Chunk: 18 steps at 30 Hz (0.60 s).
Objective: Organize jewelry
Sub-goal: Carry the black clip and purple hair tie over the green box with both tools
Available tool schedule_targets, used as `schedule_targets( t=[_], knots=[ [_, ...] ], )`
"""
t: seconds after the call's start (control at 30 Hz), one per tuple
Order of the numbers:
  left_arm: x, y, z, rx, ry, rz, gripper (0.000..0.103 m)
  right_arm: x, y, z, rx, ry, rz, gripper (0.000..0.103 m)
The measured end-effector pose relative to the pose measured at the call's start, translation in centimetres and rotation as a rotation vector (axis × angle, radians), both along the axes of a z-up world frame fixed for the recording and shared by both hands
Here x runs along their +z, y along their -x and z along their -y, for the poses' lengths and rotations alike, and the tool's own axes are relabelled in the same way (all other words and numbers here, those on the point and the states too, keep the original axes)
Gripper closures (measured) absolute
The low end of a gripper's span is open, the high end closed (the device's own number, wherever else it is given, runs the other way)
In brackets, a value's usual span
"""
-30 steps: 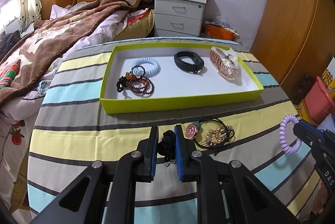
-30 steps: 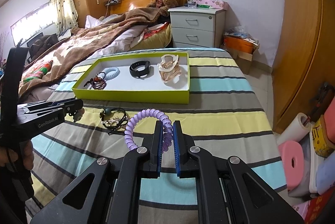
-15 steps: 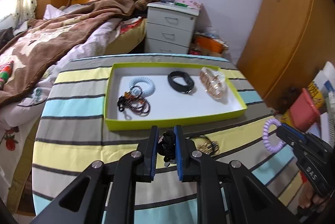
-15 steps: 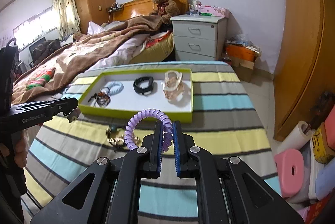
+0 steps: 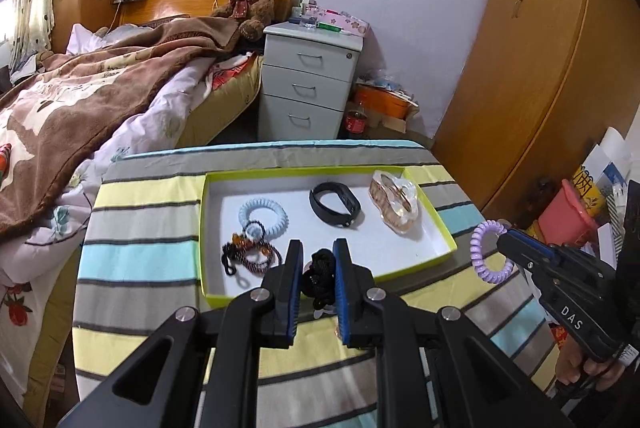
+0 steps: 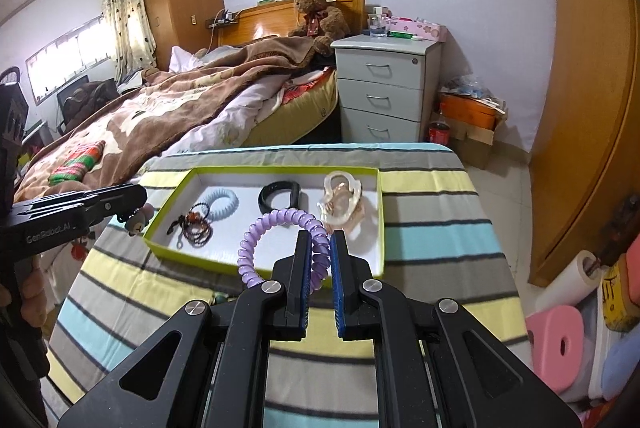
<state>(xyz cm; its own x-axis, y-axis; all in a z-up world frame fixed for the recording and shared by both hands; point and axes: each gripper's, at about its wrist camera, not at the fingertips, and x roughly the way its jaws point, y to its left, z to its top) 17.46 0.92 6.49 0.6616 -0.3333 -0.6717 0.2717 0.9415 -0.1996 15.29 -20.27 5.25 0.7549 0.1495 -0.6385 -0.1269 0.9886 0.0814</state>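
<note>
A yellow-green tray [image 5: 444,230] [image 6: 168,244] on the striped tablecloth holds a light-blue coil tie [image 5: 263,217], beaded bracelets [image 5: 250,256], a black band [image 5: 336,204] and a clear hair claw [image 5: 396,206]. My left gripper [image 5: 316,272] is shut on a black hair tie with a charm [image 5: 320,278], lifted above the tray's near edge. My right gripper [image 6: 320,256] is shut on a purple coil hair tie [image 6: 276,224], held over the tray's near rim; the same gripper [image 5: 506,238] shows at right in the left wrist view.
Bed with a brown blanket [image 6: 168,100] lies left of the table. A grey drawer unit [image 5: 308,84] and an orange box stand behind. Wooden wardrobe [image 6: 592,88] at right, with pink stools and paper rolls [image 6: 560,324] on the floor. More hair ties lie under the grippers.
Both grippers rose off the tablecloth with their hair ties and moved toward the tray. The table looks smaller and farther below in both views.
</note>
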Motion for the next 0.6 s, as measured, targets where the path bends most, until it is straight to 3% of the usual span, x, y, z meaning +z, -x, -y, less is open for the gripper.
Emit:
schedule_targets(
  t=[0.6],
  knots=[
    [-2.2,-7.0,1.7,-0.056,0.078,-0.097,0.087,-4.4,-6.4,-0.2,0.009,0.008,-0.132,0.093]
  ],
)
